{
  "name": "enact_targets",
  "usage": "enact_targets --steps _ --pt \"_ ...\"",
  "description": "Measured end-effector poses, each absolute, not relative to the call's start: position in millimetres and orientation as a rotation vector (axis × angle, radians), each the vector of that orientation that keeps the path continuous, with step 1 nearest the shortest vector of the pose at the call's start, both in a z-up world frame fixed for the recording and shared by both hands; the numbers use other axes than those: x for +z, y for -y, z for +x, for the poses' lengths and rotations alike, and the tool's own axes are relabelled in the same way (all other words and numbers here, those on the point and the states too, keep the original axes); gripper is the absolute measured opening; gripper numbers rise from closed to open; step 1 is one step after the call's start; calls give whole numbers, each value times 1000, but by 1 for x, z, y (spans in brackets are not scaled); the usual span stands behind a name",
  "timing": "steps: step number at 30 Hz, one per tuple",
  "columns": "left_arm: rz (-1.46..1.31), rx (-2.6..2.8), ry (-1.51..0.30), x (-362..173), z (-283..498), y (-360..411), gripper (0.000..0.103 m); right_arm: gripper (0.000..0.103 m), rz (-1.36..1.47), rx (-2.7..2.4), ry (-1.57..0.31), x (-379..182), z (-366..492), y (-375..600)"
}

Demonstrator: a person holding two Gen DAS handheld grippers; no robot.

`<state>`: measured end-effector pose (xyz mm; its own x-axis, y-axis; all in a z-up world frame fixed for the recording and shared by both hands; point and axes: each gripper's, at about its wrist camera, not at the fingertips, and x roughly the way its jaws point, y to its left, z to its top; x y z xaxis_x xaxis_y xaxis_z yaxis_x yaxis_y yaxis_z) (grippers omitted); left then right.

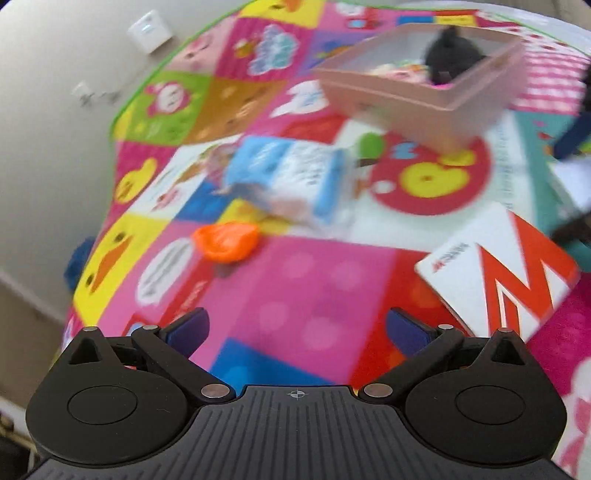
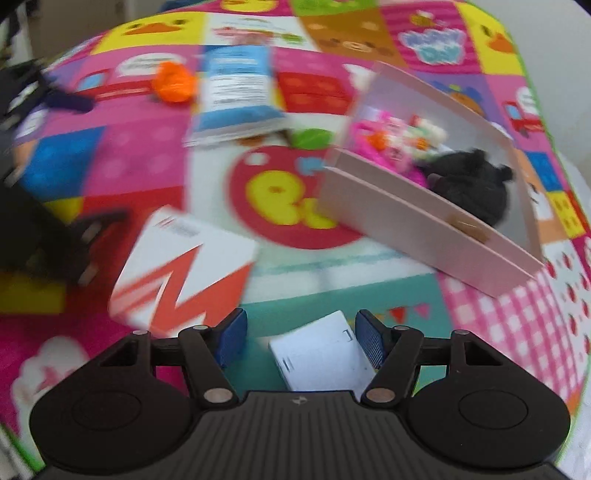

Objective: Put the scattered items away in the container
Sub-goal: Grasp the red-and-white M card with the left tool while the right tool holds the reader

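A pink box (image 1: pixel 424 99) stands at the far right of the colourful mat; it also shows in the right wrist view (image 2: pixel 424 229), holding a black plush (image 2: pixel 469 188) and small pink toys (image 2: pixel 391 140). On the mat lie a blue-and-white packet (image 1: pixel 291 177) (image 2: pixel 236 92), an orange balloon (image 1: pixel 227 242) (image 2: pixel 173 86) and a white-and-orange card box (image 1: pixel 498 273) (image 2: pixel 184 266). My left gripper (image 1: pixel 297 328) is open and empty above the mat. My right gripper (image 2: pixel 301 336) is open, with a small white box (image 2: pixel 321 358) between its fingers.
The mat (image 1: pixel 314 288) covers a raised surface whose left edge drops to the floor and wall (image 1: pixel 44 129). A wall socket (image 1: pixel 149 31) is at the far left. The other gripper (image 2: pixel 40 229) shows dark at the left of the right wrist view.
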<state>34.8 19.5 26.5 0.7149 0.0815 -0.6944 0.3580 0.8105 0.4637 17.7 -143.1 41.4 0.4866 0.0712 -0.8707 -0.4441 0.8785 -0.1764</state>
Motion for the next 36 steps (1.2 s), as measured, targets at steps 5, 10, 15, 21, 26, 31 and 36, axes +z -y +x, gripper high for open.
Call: enact_targets --steps 5,10,15,21,26,31,36 --pt "607 -99 -772 28 44 -32 103 77 -377 360 -986 61 8 155" --pt "579 -113 -779 28 43 -32 103 84 -368 259 -1048 56 -1 208" --pt "548 -98 -791 26 47 -32 103 86 -386 151 -1025 61 -11 249" --pt "375 -132 -817 35 51 -40 103 88 -217 293 -998 69 -23 253" --pt "54 -320 -849 50 47 -50 103 88 -393 286 -994 42 -15 230" --pt "123 -278 -826 48 46 -39 103 88 -457 76 -898 45 -9 263" --pt "36 -274 -877 45 53 -50 103 100 -33 153 -893 71 -12 292"
